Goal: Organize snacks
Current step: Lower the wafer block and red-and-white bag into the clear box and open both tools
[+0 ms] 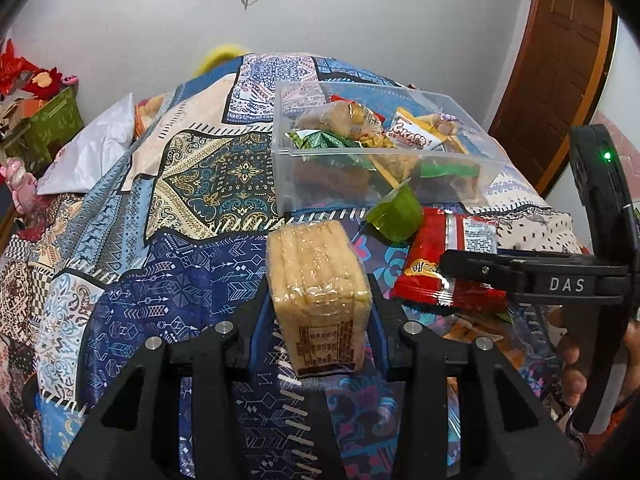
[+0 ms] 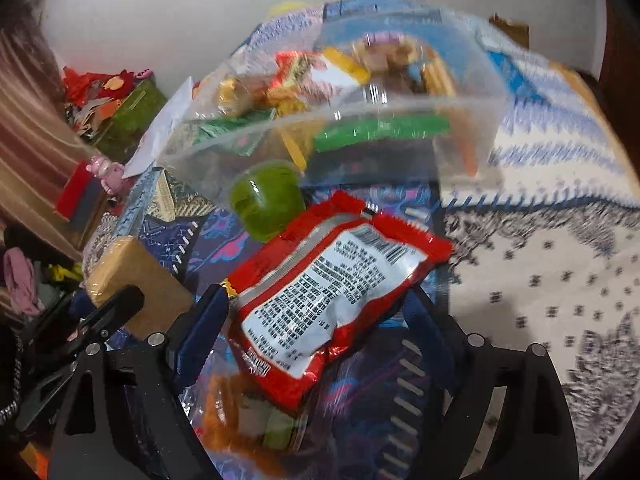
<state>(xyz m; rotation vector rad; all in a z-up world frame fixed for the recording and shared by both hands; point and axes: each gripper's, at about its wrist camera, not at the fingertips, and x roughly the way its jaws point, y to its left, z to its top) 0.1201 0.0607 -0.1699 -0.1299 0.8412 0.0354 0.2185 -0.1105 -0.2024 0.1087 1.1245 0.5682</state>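
1. Gripping a clear-wrapped stack of biscuits [image 1: 318, 296] between its two fingers, the left gripper [image 1: 318, 316] holds the pack upright above the patterned bedspread [image 1: 168, 288].
2. The right gripper [image 2: 320, 320] is clenched on a red snack packet [image 2: 336, 292], its printed white back facing the camera.
3. A green jelly cup [image 1: 396, 214] lies tipped on the bedspread, touching the near wall of the clear plastic bin [image 1: 280, 168].
4. The bin sits toward the bedspread's far right side and holds mixed wrapped snacks [image 1: 372, 128].
5. An orange snack bag [image 2: 240, 420] lies beneath the red packet; the right view is blurred.
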